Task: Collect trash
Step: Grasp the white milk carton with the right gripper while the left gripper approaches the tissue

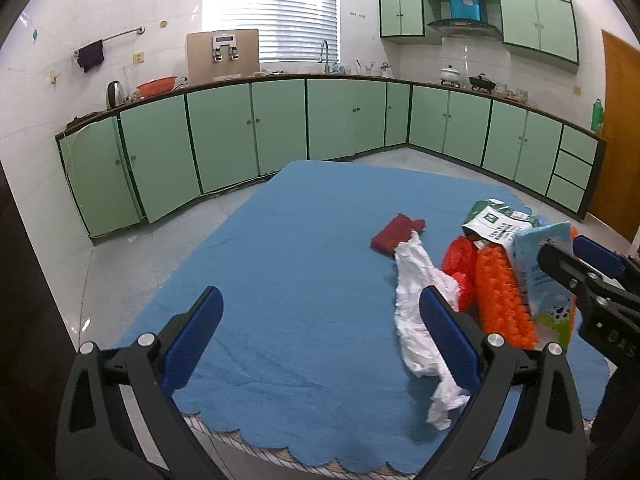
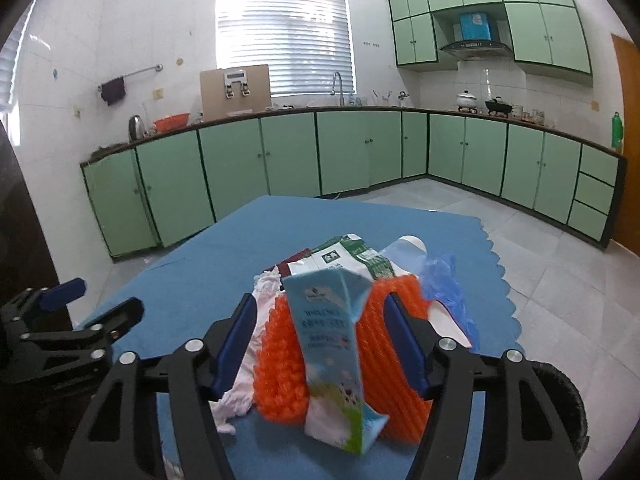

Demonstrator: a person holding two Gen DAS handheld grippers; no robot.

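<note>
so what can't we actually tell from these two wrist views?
- Right gripper grip: the jaws flank the light blue milk carton, but right wrist view doesn't show pad contact.
- Orange foam netting: extent hidden behind the carton.
- Dark red item: partly under the white crumpled tissue in left wrist view; unidentifiable.
- Blue glove-like item: blurred.
- Trash bin: a dark round rim is cut off at lower right.

a home kitchen: mint-green base cabinets [image 1: 280,128] run along two walls under a counter with a sink tap [image 1: 325,56], a kettle [image 1: 115,94], pots [image 1: 450,74] on what looks like a stove, and a range hood [image 1: 466,26] beneath wall cupboards [image 1: 536,20].
</note>
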